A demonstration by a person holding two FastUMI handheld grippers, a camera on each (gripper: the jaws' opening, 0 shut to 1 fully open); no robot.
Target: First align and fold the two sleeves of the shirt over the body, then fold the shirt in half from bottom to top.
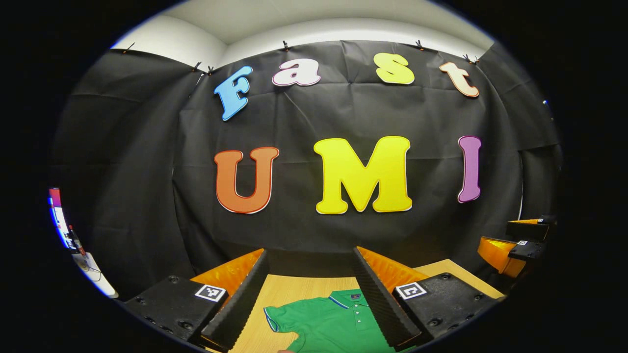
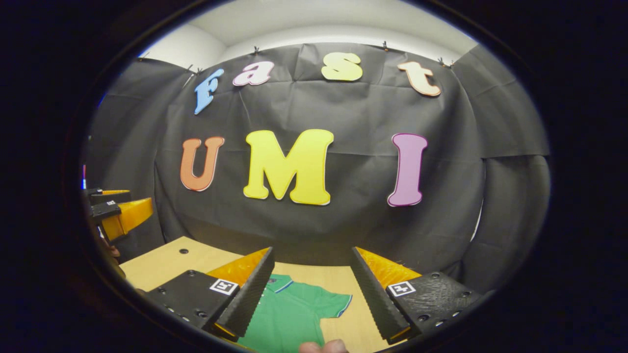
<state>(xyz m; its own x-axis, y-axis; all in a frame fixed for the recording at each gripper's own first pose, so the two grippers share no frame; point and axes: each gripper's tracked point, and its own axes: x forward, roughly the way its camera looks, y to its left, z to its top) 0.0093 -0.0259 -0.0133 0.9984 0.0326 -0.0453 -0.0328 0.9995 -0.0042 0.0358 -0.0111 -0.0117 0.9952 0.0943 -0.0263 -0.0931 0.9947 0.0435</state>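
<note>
A green polo shirt [image 1: 328,323] lies flat on the wooden table [image 1: 289,289], collar toward the far wall, one short sleeve spread to the left. My left gripper [image 1: 310,255] hovers above it, open, nothing between its fingers. In the right gripper view the same shirt [image 2: 289,314] shows its other short sleeve spread to the right. My right gripper [image 2: 312,252] is also open above it and holds nothing. The right gripper [image 1: 515,245] shows at the right edge of the left gripper view, and the left gripper [image 2: 115,208] at the left edge of the right gripper view.
The wooden table [image 2: 167,262] ends at the black cloth wall close behind the shirt. A small round hole [image 2: 183,251] sits in the tabletop at the left. A fingertip [image 2: 324,347] pokes in at the bottom edge of the right gripper view.
</note>
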